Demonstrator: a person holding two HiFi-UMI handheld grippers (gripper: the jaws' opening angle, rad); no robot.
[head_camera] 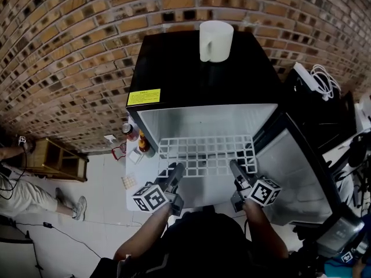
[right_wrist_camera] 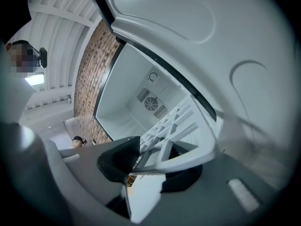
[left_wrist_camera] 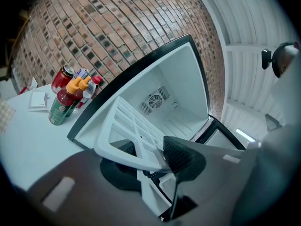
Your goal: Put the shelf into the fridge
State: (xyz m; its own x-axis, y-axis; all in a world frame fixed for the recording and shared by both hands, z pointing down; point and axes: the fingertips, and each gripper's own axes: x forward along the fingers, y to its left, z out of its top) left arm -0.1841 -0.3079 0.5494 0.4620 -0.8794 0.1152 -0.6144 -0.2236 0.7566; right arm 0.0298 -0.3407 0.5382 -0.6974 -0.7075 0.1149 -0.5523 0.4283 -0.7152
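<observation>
A white grid shelf (head_camera: 207, 154) is held level at the mouth of the open black fridge (head_camera: 200, 74), its far edge just inside the white interior (head_camera: 203, 120). My left gripper (head_camera: 175, 171) is shut on the shelf's near left edge, and the shelf (left_wrist_camera: 127, 131) runs between its jaws in the left gripper view. My right gripper (head_camera: 236, 168) is shut on the near right edge; the shelf (right_wrist_camera: 176, 126) sits between its pads in the right gripper view. Both gripper views look into the fridge's back wall with its fan grille (left_wrist_camera: 154, 100).
The fridge door (head_camera: 295, 167) stands open at the right. A white mug (head_camera: 215, 40) sits on the fridge top. Bottles and a can (head_camera: 136, 138) stand on the white surface left of the fridge. A brick wall rises behind. A person sits at far left (head_camera: 23, 190).
</observation>
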